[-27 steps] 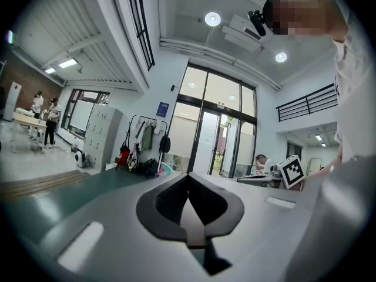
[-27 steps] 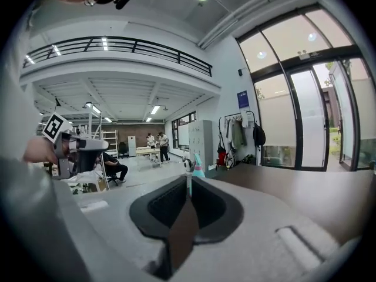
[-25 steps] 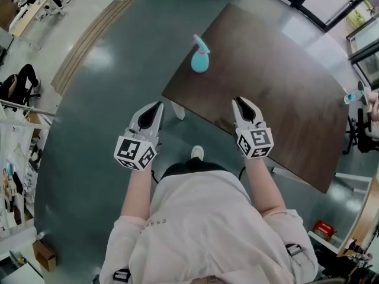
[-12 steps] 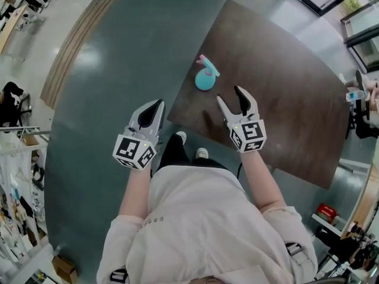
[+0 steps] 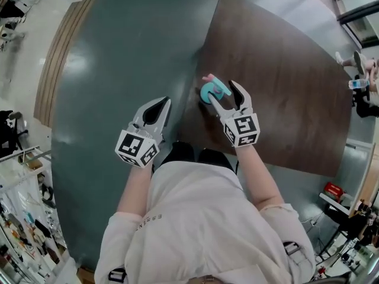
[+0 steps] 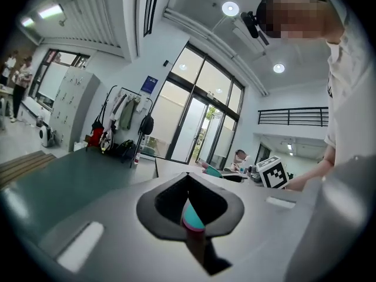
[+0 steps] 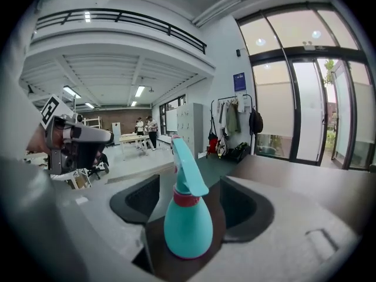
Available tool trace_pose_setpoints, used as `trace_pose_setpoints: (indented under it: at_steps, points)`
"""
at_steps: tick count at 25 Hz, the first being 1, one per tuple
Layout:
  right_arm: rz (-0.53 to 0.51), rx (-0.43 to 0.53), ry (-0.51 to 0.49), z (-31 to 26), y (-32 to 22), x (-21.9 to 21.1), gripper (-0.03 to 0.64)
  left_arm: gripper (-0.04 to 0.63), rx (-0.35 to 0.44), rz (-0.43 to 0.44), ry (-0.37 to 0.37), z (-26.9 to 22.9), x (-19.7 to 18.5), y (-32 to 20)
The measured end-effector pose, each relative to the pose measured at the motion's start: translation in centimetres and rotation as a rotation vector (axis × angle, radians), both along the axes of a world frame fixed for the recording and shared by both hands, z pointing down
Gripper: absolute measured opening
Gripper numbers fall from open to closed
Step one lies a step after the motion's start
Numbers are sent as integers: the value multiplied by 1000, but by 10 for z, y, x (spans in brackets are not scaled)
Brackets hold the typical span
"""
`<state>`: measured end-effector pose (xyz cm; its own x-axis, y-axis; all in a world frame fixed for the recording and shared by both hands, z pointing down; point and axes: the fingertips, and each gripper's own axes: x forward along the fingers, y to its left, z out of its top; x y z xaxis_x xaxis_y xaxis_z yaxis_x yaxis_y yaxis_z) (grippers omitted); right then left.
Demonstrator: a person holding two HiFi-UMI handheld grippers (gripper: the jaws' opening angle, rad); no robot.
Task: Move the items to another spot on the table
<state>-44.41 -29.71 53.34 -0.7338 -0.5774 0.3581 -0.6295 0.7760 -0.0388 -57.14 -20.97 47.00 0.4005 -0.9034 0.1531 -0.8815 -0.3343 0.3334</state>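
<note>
The right hand-held gripper, its jaws just opened wide, straddled the teal spray bottle near the worktop's 9 o'clock edge without pressing it. The left hand-held gripper was clenched and empty. An off-centre jaw would likely knock the bottle over that edge.
</note>
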Motion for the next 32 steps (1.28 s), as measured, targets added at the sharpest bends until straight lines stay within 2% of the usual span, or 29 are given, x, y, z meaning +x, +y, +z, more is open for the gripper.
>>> trace_pose_setpoints:
  at_steps: [6,8,9,13,18,21,27,32]
  points:
    - [-36,-53,3,13,-12,-16,282,15,-26,62,42,6,6,-23]
    - [-48,-57,-4,13,-11,-17,184,15,-27,74,59,3,11,-26]
    - [-53,-53,-5,13,-10,-18,173,15,-28,77,62,4,12,-26]
    - [-58,-50,6,16,-5,-19,167,15,-40,87,60,7,11,-24]
    - [-9,-67,8,3,1,1,161,15,-27,133,62,-7,23,-25]
    - [42,-33,-9,-16,9,26,158,15,1,204,48,-21,49,-23]
    - [167,36,-40,-52,36,107,156,15,71,361,7,-50,128,-5]
    - [243,39,-63,-65,81,198,155,15,110,453,-7,-66,207,18]
